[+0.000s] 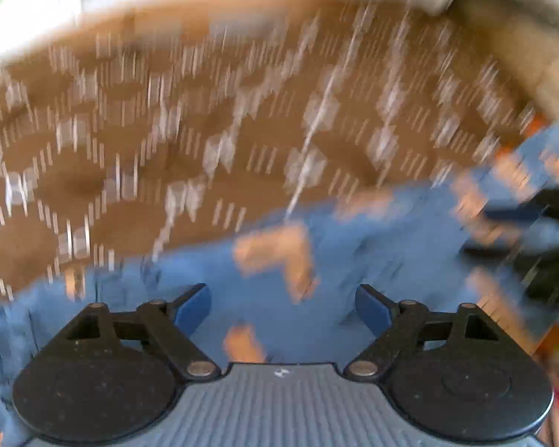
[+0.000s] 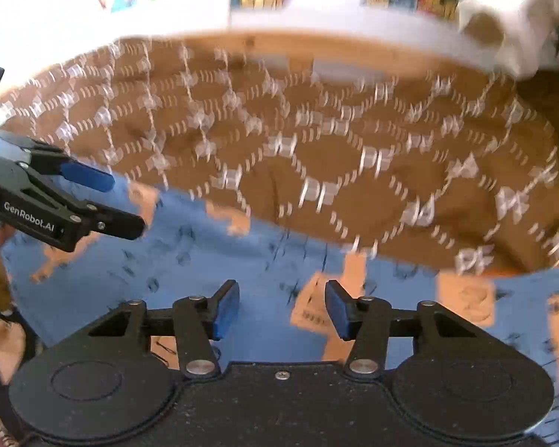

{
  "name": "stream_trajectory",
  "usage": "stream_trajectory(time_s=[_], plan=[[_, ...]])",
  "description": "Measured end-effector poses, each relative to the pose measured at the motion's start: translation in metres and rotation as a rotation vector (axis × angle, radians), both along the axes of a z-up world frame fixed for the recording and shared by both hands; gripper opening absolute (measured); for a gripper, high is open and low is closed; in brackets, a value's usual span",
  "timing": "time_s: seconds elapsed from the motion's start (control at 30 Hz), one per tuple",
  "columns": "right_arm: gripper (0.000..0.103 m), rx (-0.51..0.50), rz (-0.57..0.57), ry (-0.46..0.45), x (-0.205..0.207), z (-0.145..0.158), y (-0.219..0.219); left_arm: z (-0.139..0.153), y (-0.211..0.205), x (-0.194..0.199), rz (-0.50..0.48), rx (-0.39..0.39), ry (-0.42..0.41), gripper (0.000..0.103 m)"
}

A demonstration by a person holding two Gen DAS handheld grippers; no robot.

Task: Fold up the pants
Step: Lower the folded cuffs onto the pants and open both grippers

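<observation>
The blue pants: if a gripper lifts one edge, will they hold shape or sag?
Probably sag: the pants lie flat and soft on the brown bedspread. Likely light, being thin cloth. They may drag rather than slide, as both surfaces are fabric.

left hand-held gripper (image 1: 283,307): jaws wide apart, nothing between them
right hand-held gripper (image 2: 282,307): jaws partly apart, empty

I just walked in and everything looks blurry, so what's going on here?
A person is working with two handheld grippers over blue pants with orange patches, spread on a brown patterned bedspread. Both the left gripper and the right gripper stand open above the fabric, holding nothing. The left gripper also shows at the left edge of the right wrist view. No fold can be made out.
</observation>
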State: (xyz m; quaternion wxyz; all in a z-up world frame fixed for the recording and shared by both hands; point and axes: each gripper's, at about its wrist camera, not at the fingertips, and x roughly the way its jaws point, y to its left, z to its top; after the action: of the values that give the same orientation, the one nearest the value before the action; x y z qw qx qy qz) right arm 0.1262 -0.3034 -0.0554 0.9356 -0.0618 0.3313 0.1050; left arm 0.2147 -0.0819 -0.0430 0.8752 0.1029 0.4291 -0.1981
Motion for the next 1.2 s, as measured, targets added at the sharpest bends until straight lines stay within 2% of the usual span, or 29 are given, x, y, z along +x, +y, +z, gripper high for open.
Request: stream_trajectory(time_s=[0.07, 0.13, 0.17, 0.27, 0.4, 0.5, 0.57, 0.63, 0.7, 0.8, 0.9, 1.0, 1.1, 1.2], plan=[[0.052, 0.027, -0.075, 0.027, 0.003, -0.005, -0.010, 0.002, 0.019, -0.003, 0.004, -0.043, 0.023, 0.085], [0.053, 0.057, -0.147, 0.034, 0.000, -0.002, -0.022, 0.013, 0.029, -0.011, -0.024, -0.033, 0.014, 0.085], [0.057, 0.042, -0.156, 0.024, -0.003, 0.003, -0.024, 0.019, 0.033, -0.016, -0.048, -0.031, -0.011, 0.086], [0.063, 0.005, -0.088, -0.018, -0.008, 0.014, -0.019, 0.033, 0.037, -0.022, -0.097, 0.003, -0.100, 0.089], [0.062, 0.079, 0.018, -0.003, 0.019, 0.022, -0.008, 0.042, 0.036, -0.019, -0.090, 0.039, -0.177, 0.090], [0.051, 0.152, 0.113, 0.021, 0.055, 0.030, 0.006, 0.041, 0.027, -0.017, -0.118, 0.050, -0.220, 0.091], [0.037, 0.226, 0.169, 0.078, 0.083, 0.033, 0.016, 0.035, 0.017, -0.020, -0.182, 0.096, -0.281, 0.092], [0.033, 0.303, 0.218, 0.139, 0.107, 0.038, 0.026, 0.026, 0.012, -0.022, -0.241, 0.158, -0.317, 0.093], [0.031, 0.367, 0.268, 0.208, 0.128, 0.039, 0.040, 0.019, 0.013, -0.026, -0.260, 0.176, -0.306, 0.093], [0.028, 0.436, 0.326, 0.302, 0.142, 0.038, 0.061, 0.014, 0.022, -0.038, -0.272, 0.128, -0.267, 0.094], [0.028, 0.422, 0.362, 0.390, 0.150, 0.030, 0.083, 0.006, 0.032, -0.052, -0.275, 0.102, -0.213, 0.095], [0.028, 0.384, 0.332, 0.472, 0.151, 0.016, 0.095, -0.006, 0.046, -0.060, -0.244, 0.052, -0.140, 0.095], [0.028, 0.381, 0.297, 0.497, 0.151, 0.012, 0.098, -0.010, 0.059, -0.056, -0.191, -0.034, -0.072, 0.095], [0.029, 0.385, 0.262, 0.483, 0.157, 0.018, 0.096, -0.007, 0.060, -0.053, -0.217, -0.028, -0.053, 0.097]])
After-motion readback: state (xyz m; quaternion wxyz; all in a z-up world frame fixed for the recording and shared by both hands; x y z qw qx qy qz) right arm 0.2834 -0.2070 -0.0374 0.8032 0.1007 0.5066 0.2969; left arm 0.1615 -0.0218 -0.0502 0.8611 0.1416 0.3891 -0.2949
